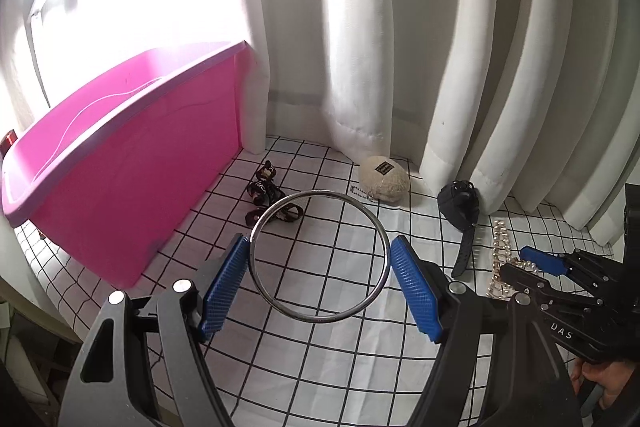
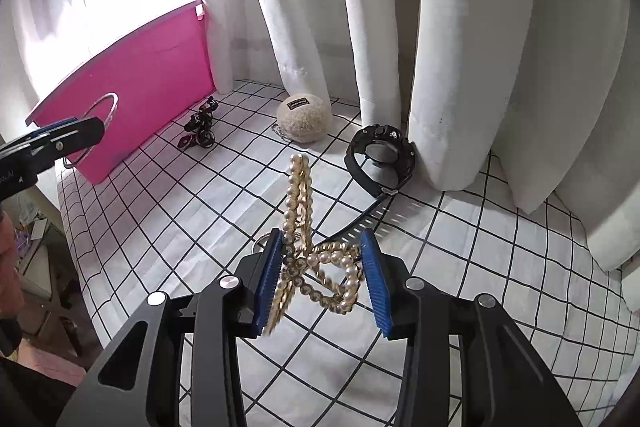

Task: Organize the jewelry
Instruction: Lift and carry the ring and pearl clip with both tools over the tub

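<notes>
My left gripper [image 1: 320,287] is shut on a large silver ring bangle [image 1: 376,227] and holds it above the checked cloth; the bangle also shows in the right wrist view [image 2: 105,109] in front of the pink bin. My right gripper [image 2: 326,277] is shut on a pearl and gold chain bracelet set [image 2: 298,195] that sticks up between the blue pads; it shows in the left wrist view [image 1: 500,247] too. The pink plastic bin [image 1: 132,163] stands at the left. A black wristwatch [image 2: 380,151] lies by the curtain.
A beige fuzzy ball-shaped pouch [image 1: 384,179] with a thin chain beside it sits at the back. A dark tangled strap piece [image 1: 266,197] lies next to the bin. White curtains [image 1: 500,47] hang behind. The table edge [image 2: 68,227] drops off at the left.
</notes>
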Tool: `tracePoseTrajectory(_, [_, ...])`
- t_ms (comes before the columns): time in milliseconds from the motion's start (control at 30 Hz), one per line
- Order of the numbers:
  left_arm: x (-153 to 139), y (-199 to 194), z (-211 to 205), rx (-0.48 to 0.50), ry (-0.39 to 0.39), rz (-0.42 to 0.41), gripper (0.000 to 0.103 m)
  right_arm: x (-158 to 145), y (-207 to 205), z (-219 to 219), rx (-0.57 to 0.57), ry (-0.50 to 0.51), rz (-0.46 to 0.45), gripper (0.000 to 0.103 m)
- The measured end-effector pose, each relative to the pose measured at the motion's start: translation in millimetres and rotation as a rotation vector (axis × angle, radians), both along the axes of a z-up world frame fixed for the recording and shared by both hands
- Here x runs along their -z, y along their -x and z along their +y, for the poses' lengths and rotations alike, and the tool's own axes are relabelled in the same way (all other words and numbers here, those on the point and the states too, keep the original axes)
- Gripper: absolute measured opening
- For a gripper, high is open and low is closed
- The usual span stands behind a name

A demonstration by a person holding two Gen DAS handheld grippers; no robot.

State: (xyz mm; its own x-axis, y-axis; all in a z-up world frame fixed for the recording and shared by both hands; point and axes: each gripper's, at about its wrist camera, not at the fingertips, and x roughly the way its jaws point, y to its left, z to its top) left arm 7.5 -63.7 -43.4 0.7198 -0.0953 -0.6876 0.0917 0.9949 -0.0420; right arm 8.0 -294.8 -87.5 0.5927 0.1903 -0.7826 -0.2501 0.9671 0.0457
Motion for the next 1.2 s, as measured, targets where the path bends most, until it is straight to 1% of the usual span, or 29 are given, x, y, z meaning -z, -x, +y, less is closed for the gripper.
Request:
tracePoseTrajectory(233, [-1,-6,12,0.038,-0.001,-0.001,0.071,10,-2,2,0.069,-0.003,0.018,0.038])
tracePoseTrajectory(433, [-5,-12,23,0.049,0.008,-0.003,0.071,0,-2,9,0.089,0.003,0.003,0.038])
tracePoseTrajectory(567, [-17,-15,32,0.053,0.024,-0.023,0.071,-19,-6,22,0.077,0.010,-0.029,0.038])
tracePoseTrajectory(767, [-48,-23,53,0.043,0.046,-0.087,0.071,-59,-19,55,0.026,0.023,-0.108,0.038])
tracePoseTrajectory(967, [-75,-36,88,-0.010,0.046,-0.150,0.071,-94,-48,101,-0.050,0.013,-0.186,0.038])
tracePoseTrajectory(1200, [-102,-51,140,-0.091,0.037,-0.212,0.071,-126,-90,168,-0.160,-0.009,-0.260,0.038])
